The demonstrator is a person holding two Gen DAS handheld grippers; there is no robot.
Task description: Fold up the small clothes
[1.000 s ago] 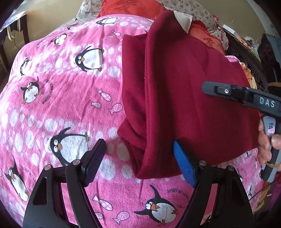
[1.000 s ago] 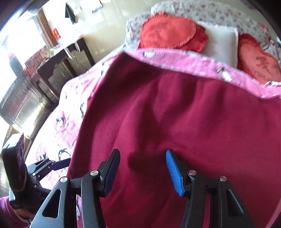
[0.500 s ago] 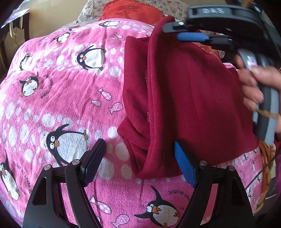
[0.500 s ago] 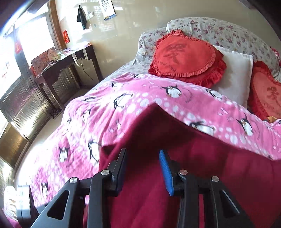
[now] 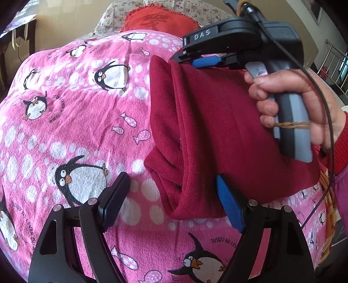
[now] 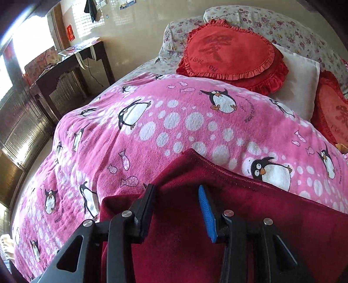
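Garment: dark red garment (image 5: 217, 130) lying partly folded on the penguin blanket (image 5: 76, 119), toward its right edge.
Right gripper (image 6: 177, 209): jaws just closing around the far folded edge; pad contact unclear.
Left gripper (image 5: 171, 202): gaping, right pad touching near hem.
Technique: carrying far edge over evenly, keeping layers aligned.

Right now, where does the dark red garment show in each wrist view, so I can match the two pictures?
Left wrist: dark red garment fills centre-right, from the right gripper down to the blue finger pad.
Right wrist: it covers the lower centre and right, beneath the fingers.
Shared landmark: the pink penguin blanket, with the red ruffled cushion beyond it.
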